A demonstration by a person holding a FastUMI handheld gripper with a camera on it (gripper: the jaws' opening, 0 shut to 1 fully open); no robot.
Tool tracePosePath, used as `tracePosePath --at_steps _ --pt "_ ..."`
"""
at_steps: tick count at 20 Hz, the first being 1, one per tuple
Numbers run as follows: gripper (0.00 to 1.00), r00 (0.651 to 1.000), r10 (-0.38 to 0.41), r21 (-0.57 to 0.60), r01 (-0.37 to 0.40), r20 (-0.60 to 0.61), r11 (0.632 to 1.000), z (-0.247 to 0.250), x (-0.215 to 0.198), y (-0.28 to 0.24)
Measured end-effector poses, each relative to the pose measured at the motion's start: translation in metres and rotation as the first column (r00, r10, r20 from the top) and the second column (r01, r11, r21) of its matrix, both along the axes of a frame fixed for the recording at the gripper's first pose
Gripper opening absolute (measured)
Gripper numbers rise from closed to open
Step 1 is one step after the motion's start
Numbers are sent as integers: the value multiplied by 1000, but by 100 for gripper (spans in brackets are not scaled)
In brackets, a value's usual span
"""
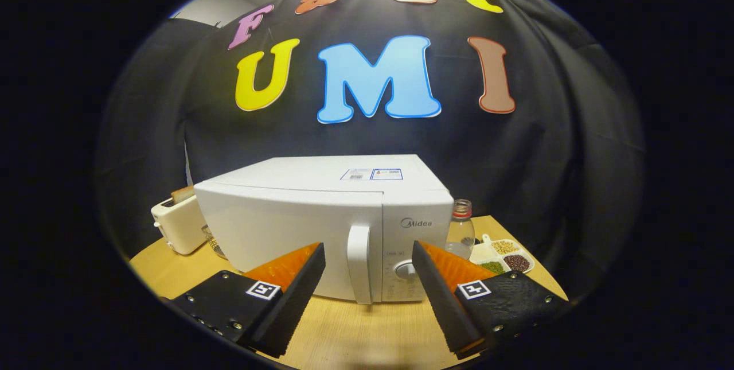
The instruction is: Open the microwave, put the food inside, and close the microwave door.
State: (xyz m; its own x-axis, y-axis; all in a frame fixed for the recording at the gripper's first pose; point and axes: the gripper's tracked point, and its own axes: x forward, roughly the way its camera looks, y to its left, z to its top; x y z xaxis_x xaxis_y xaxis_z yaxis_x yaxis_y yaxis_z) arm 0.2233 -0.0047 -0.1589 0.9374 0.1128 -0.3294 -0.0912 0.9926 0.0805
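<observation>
A white microwave (pixel 298 215) stands on the round wooden table (pixel 355 330) with its door shut. Its vertical white door handle (pixel 359 263) lies straight ahead, in line with the gap between my fingers and a little beyond them. The control dial (pixel 406 270) sits just right of the handle. My gripper (pixel 368 252) is open and holds nothing. Its left fingertip (pixel 312 258) and right fingertip (pixel 424 255) flank the handle without touching it.
A cream toaster (pixel 178 224) with a slice of bread stands left of the microwave. To its right are a clear bottle (pixel 460 229) and a divided white tray (pixel 502 255) of beans and grains. Bare table lies in front of the microwave.
</observation>
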Motion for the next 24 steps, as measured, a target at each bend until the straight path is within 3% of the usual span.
tracePosePath --at_steps 7,8,10,11,12,15,17,18,19,24 --pt "89 992 13 50 -7 -123 999 -45 21 11" --pt "73 991 11 49 -5 -135 999 -50 23 13" --pt "55 989 24 50 -17 -144 999 -55 26 16" --pt "50 989 35 49 -28 -144 998 -55 26 21" --pt "33 990 29 18 -27 -135 999 -51 25 21" --pt "28 991 52 -54 -59 -126 997 -57 30 19" --pt "12 990 85 -42 -90 -116 995 -55 26 21" --pt "12 989 96 -40 -101 -114 994 -57 26 22" --pt "5 988 102 -53 -109 -113 993 -56 27 21" --pt "5 986 93 -59 -102 -140 993 -56 21 22"
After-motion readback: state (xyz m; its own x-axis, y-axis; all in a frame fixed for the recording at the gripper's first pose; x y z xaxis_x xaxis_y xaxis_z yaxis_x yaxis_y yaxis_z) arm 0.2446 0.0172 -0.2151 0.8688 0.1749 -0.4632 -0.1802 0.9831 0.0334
